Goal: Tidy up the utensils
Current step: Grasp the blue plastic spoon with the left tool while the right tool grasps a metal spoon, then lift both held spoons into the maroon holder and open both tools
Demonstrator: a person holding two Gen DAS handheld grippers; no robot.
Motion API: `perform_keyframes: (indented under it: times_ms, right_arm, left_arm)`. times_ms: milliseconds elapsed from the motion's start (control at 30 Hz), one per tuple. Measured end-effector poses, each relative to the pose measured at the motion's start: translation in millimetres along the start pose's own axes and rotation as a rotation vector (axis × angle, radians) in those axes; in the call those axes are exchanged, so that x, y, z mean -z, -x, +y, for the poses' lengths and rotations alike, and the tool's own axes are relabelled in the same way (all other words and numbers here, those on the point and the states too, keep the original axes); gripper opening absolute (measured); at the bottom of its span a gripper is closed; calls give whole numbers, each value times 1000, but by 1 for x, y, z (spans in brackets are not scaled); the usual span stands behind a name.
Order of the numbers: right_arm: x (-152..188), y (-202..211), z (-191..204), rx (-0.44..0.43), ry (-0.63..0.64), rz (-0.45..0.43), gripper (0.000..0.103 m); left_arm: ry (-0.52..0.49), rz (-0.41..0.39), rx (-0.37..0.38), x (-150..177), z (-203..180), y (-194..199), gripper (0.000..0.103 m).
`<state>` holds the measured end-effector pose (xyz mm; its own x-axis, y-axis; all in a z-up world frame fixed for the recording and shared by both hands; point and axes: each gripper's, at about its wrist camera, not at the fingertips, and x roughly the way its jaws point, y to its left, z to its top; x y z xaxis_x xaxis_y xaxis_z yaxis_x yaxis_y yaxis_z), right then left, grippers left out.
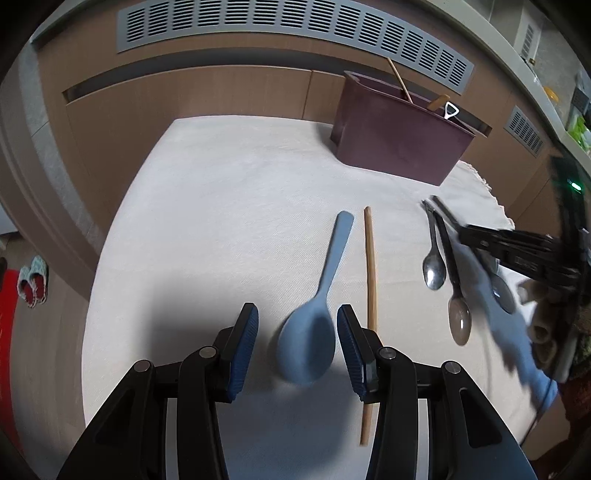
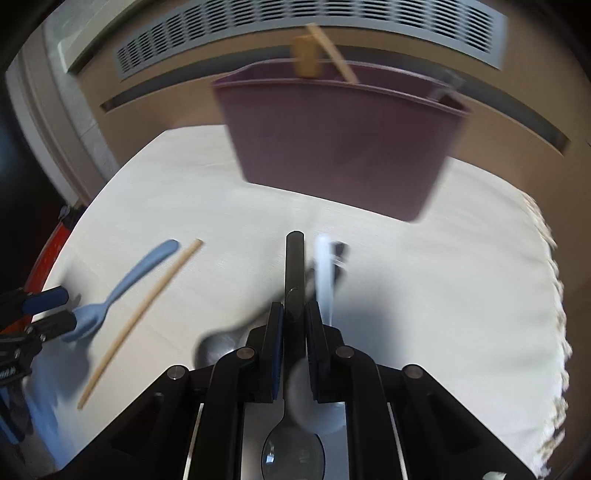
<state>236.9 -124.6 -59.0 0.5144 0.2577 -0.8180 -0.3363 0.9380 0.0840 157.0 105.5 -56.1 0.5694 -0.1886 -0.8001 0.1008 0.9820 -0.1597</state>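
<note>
Jaws of right gripper [image 2: 294, 317] pinch black spoon handle [image 2: 294, 266], lifted off cloth, pointing at maroon bin [image 2: 340, 147]. Left gripper [image 1: 297, 332] jaws spread either side of blue spoon [image 1: 314, 328] bowl, not touching. Wooden chopstick [image 1: 370, 273] just beside blue spoon, on side away from bin's left end. Metal spoon [image 1: 434, 266] nearer bin's right end. White utensil [image 2: 324, 273] beside black handle, blurred, likely a spoon. Bin holds wooden utensils [image 1: 400, 86].

White cloth-covered table [image 1: 207, 206] before wood-panelled wall [image 1: 192, 99] with grey vent grille [image 1: 258, 26], possibly a radiator cover
</note>
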Motion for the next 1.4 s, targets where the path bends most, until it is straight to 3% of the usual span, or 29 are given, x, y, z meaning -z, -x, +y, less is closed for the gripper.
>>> perform_keyframes:
  times_ms: [267, 400, 600, 933, 967, 1000, 1067, 1400]
  right_arm:
    - [25, 38, -21, -11, -53, -69, 11]
    - [28, 44, -21, -25, -62, -84, 11]
    - [39, 50, -30, -52, -95, -99, 11]
    - [53, 70, -32, -6, -139, -163, 11]
    - [56, 73, -34, -18, -153, -167, 11]
    - [58, 75, -35, -23, -162, -168, 11]
    - [61, 76, -38, -29, -175, -164, 11]
    - [68, 91, -45, -14, -184, -175, 11]
  left_arm:
    - [-114, 80, 19, -46, -24, -36, 45]
    - [-169, 147, -4, -55, -33, -53, 35]
    - [-152, 188, -8, -59, -34, -65, 31]
    - [-160, 179, -48, -64, -45, -73, 31]
    - [-155, 183, -47, -65, -45, -73, 27]
    - [-150, 185, -46, -65, -46, -73, 16]
    - [-136, 181, -48, -65, -48, -71, 12]
    - [-132, 7, 77, -53, -84, -11, 12]
